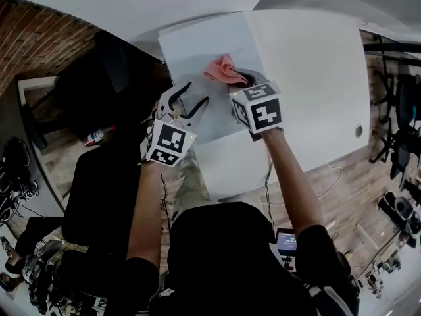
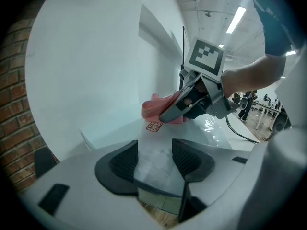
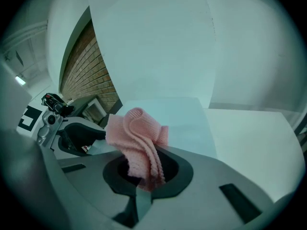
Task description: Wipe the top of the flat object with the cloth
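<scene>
A pale, glossy flat board point(image 1: 191, 51) lies on the left part of the white table point(image 1: 316, 78). It carries a small red label point(image 2: 153, 126). My right gripper point(image 1: 245, 79) is shut on a bunched pink cloth point(image 1: 222, 70), which it holds down onto the middle of the board. In the right gripper view the cloth point(image 3: 139, 143) stands folded up out of the closed jaws. My left gripper point(image 1: 189, 99) is open over the board's near left edge. The board point(image 2: 153, 169) shows between its spread pads point(image 2: 122, 162), and nothing is clamped.
A brick wall point(image 1: 26, 38) and dark furniture stand left of the table. A black chair point(image 1: 105, 189) sits below the left gripper. The table has a round grommet point(image 1: 358, 130) at its right side. Cables and gear lie on the wooden floor point(image 1: 342, 189).
</scene>
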